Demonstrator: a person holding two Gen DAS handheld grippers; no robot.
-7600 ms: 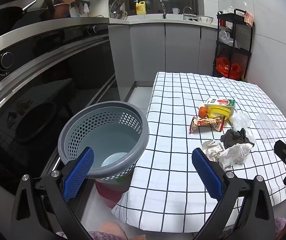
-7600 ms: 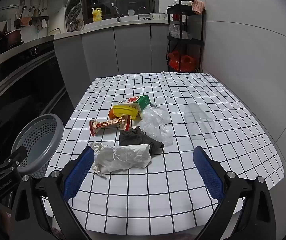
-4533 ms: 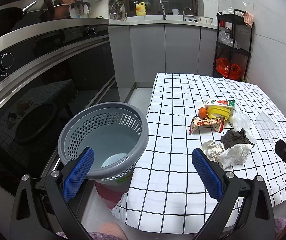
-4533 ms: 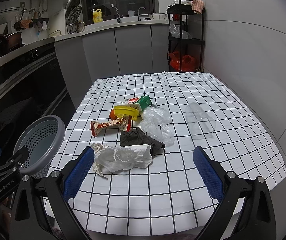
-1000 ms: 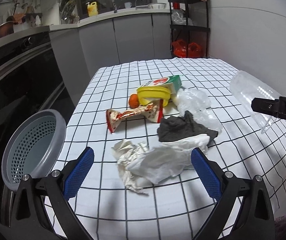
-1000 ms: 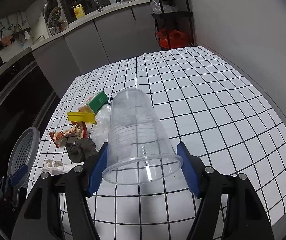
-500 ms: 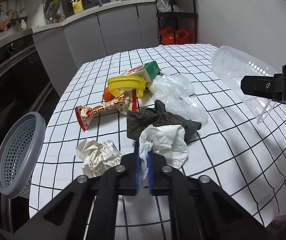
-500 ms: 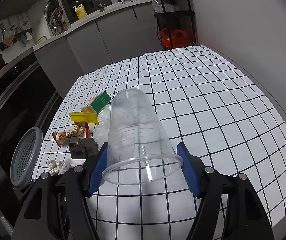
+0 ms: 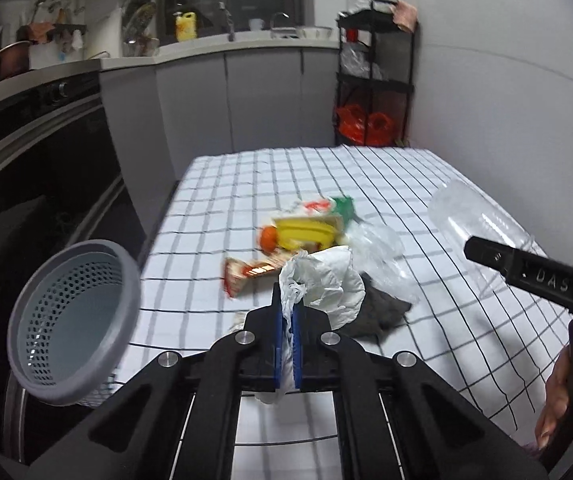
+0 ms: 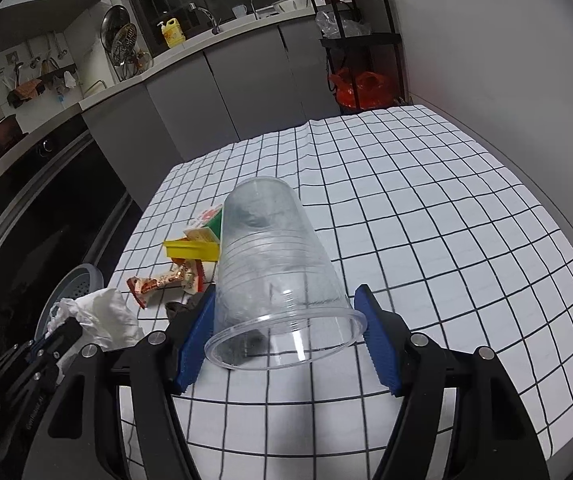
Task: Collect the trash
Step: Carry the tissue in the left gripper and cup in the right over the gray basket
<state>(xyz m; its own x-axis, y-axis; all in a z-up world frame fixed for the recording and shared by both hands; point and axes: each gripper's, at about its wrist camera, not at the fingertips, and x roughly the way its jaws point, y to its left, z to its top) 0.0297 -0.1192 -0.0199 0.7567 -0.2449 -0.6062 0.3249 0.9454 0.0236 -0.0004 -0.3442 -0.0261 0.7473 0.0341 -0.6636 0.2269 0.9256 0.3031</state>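
Two grippers are each carrying trash. The grey basket (image 9: 74,334) beside the tabletop (image 10: 426,200) is sitting with nothing visible in it. The left gripper (image 9: 285,338), wide apart a second ago, is now clamping the white crumpled paper (image 9: 322,280) and lifting it off the cloth. The right gripper (image 10: 286,334) is still gripping the clear plastic cup (image 10: 274,264), rim toward the camera, its long axis pointing away along the fingers.

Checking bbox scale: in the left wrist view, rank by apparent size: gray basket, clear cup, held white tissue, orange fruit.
1. gray basket, largest.
2. and 3. clear cup and white tissue: look alike, and the tissue sits nearer the camera, so unranked.
4. orange fruit, smallest.
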